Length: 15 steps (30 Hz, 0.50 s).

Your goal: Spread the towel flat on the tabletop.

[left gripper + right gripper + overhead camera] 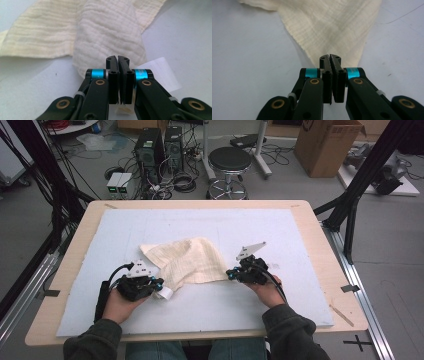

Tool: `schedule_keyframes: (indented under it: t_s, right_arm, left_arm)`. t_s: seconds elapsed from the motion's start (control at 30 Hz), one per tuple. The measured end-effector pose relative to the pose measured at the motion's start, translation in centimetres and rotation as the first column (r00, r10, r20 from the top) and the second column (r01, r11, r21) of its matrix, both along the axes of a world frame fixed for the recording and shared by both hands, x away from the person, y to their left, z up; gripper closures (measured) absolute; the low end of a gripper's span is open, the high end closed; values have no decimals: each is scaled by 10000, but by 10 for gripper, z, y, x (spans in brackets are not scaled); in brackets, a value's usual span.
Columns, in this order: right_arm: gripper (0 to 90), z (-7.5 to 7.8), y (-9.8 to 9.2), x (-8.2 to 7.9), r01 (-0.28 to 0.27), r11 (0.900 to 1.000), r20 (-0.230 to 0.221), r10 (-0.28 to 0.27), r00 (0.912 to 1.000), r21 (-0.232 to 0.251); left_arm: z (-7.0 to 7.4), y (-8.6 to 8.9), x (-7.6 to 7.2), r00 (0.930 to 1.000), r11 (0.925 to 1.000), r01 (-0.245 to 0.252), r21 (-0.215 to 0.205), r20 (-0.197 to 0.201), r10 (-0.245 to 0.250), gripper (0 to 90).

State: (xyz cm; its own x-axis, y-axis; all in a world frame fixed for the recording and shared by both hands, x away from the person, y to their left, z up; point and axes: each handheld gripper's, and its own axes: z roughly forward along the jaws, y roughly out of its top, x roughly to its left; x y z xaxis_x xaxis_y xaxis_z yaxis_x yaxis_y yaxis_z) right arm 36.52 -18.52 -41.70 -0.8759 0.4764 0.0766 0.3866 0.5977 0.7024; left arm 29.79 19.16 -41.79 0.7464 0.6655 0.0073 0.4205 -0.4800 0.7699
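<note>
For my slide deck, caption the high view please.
Both grippers, left gripper and right gripper, pinch corners of a cream cloth on the table.

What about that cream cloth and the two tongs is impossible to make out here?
- Cloth corners inside each tongs: hidden by the shut jaws in both gripper views.
- White label: any print too blurred, left gripper view.
- Left tongs and right tongs tips: too small in the high view.

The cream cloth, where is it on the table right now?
In the high view the cream cloth lies mid-table on the pale blue mat, stretched between the left gripper and right gripper, each shut on a near corner.
</note>
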Motion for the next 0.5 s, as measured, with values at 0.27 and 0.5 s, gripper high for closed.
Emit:
schedule_keyframes:
  t_s: [0.27,0.5]
  right_arm:
    - [887,7,-14,-43,-378,9992,275,373,9989,161]
    - [887,15,-11,-84,-1030,9945,457,1020,9937,212]
  left_arm:
    - [10,12,-24,9992,10000,80,19,383,-80,870]
    - [15,19,-48,9980,9990,298,342,548,-317,871]
